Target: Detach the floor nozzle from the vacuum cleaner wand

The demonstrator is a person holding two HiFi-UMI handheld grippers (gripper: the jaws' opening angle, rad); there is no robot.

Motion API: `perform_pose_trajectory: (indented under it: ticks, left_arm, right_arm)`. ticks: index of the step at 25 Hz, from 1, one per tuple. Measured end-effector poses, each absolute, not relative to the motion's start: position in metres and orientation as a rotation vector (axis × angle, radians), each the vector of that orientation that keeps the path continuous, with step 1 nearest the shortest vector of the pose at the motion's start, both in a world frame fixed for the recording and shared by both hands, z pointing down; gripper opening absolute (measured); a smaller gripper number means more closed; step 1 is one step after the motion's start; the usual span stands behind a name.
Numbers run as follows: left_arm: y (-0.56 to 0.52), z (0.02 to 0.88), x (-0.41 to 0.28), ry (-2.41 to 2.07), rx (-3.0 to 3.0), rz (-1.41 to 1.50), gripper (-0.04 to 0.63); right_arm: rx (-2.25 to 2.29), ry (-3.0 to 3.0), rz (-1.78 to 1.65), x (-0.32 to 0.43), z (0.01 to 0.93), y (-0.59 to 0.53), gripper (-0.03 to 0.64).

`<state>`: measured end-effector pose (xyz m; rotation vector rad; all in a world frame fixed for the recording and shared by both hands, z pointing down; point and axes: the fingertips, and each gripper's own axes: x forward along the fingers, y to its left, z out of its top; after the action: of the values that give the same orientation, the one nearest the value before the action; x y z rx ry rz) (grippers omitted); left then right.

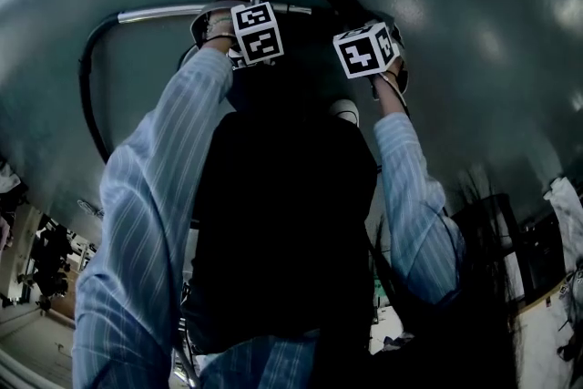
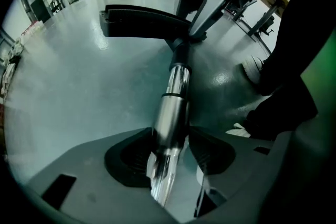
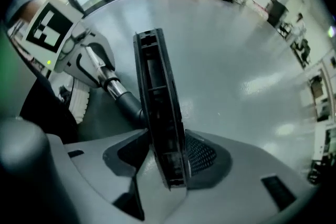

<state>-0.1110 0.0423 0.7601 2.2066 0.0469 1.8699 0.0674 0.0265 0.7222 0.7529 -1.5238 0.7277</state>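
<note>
**Grasp before separation.** The left claw (image 2: 170,157) is closed round the chrome wand (image 2: 176,97), and its pads appear to bear on both flanks of the tube. The right claw (image 3: 167,160) is clamped on the nozzle (image 3: 157,92), which stands edge-on between its jaws over the grey floor (image 3: 236,55). The nozzle is not yet off: its black neck (image 2: 181,52) sits on the wand's end. The hose (image 1: 91,77) curves away at the left of the head view. We judge the step in hand to be the bracing of both parts before the pull. As we read it, the next move calls for a firm hold on the wand while the nozzle is drawn straight off along the tube's axis. A slight twist or a released catch may be needed, though we see no catch in these views. A skewed pull could jam the joint.
</note>
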Motion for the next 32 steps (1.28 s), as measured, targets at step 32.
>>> perform_pose_trajectory:
  ticks: [32]
  left_arm:
    - [-0.031,0.757,-0.128,-0.351,2.202,2.032,0.213]
  right_arm:
    - [0.998,-1.491,0.575,0.290,0.725,-0.045,0.222]
